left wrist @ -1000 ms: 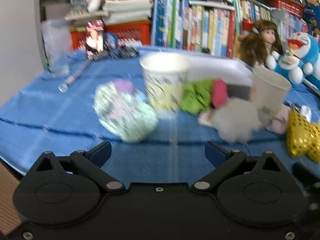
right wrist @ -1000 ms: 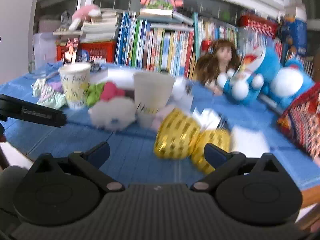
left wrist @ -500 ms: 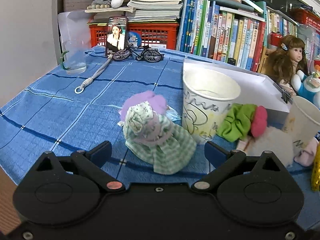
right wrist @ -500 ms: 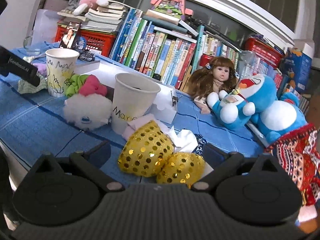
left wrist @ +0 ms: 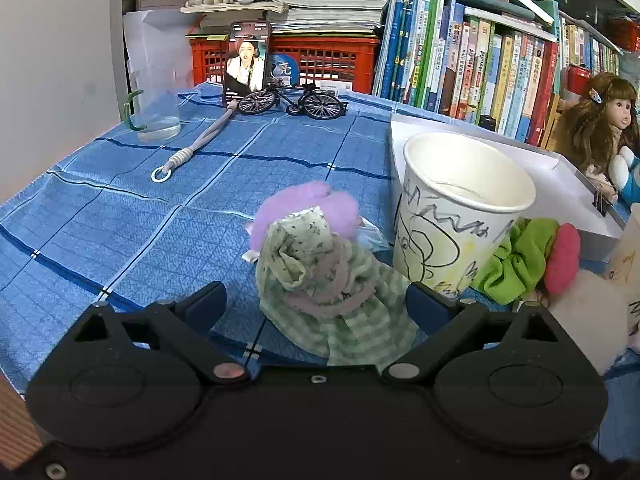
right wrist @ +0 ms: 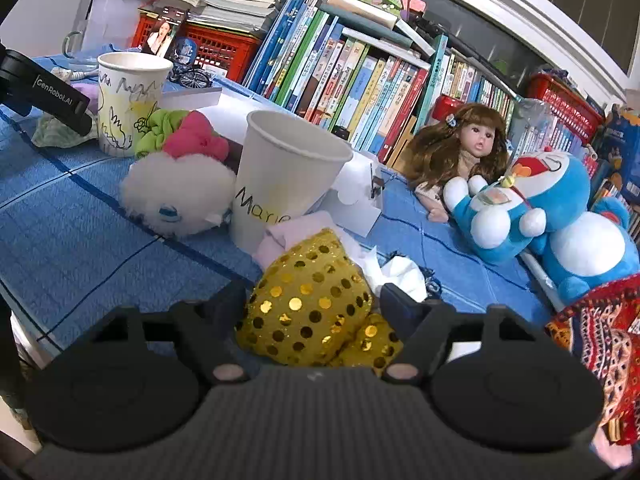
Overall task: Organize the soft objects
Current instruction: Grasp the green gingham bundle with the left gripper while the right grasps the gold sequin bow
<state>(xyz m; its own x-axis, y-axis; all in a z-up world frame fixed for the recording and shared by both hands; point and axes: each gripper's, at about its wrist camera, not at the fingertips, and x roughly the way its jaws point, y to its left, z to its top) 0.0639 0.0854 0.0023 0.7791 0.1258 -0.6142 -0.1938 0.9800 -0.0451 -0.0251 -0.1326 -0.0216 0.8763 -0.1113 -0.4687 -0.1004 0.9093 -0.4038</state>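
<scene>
My left gripper is open, its jaws on either side of a green checked cloth bundle with a purple fluffy piece behind it. A scribbled paper cup stands just to the right, beside a green scrunchie and a pink one. My right gripper is closing around a gold sequined soft piece; I see no firm squeeze on it. Beyond the gold piece stand a plain cup marked in pen and a white fluffy toy.
A blue checked cloth covers the table. A white box, a doll and a blue plush cat sit at the back right. Books, a red crate, a phone, a toy bicycle and a glass jug line the rear.
My left gripper has moved in on the green cloth bundle, which now lies between its jaws. My right gripper has come in over the gold sequined piece and its jaws have narrowed.
</scene>
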